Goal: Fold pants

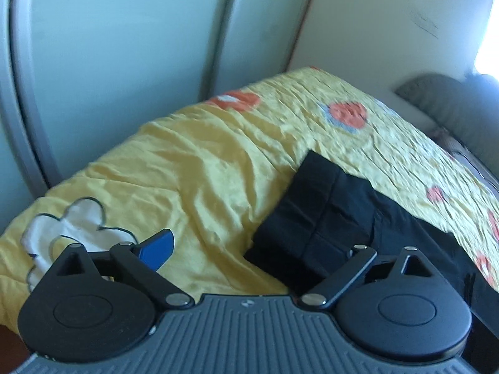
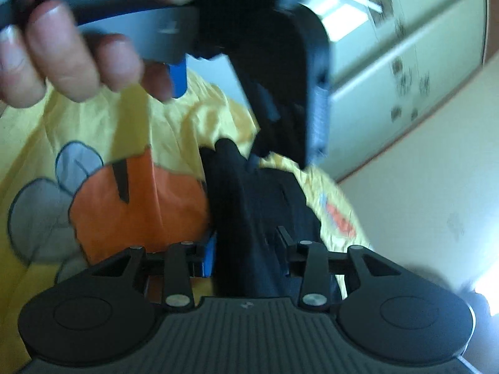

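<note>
Black pants (image 1: pixel 312 212) lie folded into a thick band on a yellow bedsheet (image 1: pixel 187 171) printed with flowers. My left gripper (image 1: pixel 259 249) stands wide open just above their near end; its blue left finger (image 1: pixel 159 249) is over bare sheet, and the right finger is lost against the dark cloth. In the right wrist view a raised ridge of the pants (image 2: pixel 246 218) fills the narrow gap of my right gripper (image 2: pixel 246 249), whose pads touch it on both sides. Above hangs the left gripper (image 2: pixel 218 124), held by a person's hand (image 2: pixel 62 53).
The bed's far edge meets pale wardrobe doors (image 1: pixel 109 46) and a cream wall (image 1: pixel 389 31). A grey pillow (image 1: pixel 452 99) lies at the far right by a bright window. The sheet is wrinkled around the pants.
</note>
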Demonstrator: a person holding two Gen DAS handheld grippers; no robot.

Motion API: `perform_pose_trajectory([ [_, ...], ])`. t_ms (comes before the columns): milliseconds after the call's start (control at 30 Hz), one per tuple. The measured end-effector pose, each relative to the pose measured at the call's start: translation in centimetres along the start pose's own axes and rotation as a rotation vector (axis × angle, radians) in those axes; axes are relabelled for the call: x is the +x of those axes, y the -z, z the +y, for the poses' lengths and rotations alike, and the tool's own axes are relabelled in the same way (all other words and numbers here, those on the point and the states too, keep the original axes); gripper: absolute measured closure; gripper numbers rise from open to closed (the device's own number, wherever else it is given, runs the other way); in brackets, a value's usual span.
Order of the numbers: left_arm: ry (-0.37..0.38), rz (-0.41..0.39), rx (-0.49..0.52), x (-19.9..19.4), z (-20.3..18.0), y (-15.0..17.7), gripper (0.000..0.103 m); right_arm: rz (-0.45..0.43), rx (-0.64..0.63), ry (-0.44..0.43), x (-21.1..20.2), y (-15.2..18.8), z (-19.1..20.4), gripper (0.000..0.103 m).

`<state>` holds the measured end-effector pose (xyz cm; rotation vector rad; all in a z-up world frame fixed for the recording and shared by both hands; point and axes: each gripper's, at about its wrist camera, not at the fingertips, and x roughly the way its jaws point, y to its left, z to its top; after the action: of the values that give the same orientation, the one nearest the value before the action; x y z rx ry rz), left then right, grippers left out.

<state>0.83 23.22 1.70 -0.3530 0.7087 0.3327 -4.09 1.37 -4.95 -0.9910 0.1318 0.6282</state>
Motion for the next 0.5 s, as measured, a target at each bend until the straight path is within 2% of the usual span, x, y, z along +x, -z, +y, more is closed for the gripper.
perform_pose_trajectory([
  [67, -0.036, -0.006, 0.032, -0.3, -0.3, -0.4, 0.005, -0.014, -0.020, 0.012, 0.9, -0.4, 0.2, 0.069],
  [133, -0.010, 0.030, 0.043, -0.3, -0.3, -0.9, 0.006, -0.014, -0.009, 0.005, 1.6, -0.7, -0.2, 0.078],
  [200, 0.080, 0.102, -0.013, 0.2, 0.3, -1.3, 0.007, -0.033, 0.027, -0.012, 1.7, -0.9, -0.9, 0.086],
  [233, 0.162, 0.157, -0.073, 0.8, 0.8, -1.4, 0.008, -0.041, 0.062, -0.024, 1.7, -0.9, -1.5, 0.087],
  [367, 0.406, 0.300, -0.299, 3.4, 1.7, -1.1, 0.009, -0.049, 0.264, -0.089, 1.7, -0.9, -5.1, 0.088],
  [500, 0.514, 0.350, -0.433, 5.8, 1.3, -0.8, 0.009, -0.041, 0.360, -0.125, 2.0, -0.7, -7.3, 0.088],
])
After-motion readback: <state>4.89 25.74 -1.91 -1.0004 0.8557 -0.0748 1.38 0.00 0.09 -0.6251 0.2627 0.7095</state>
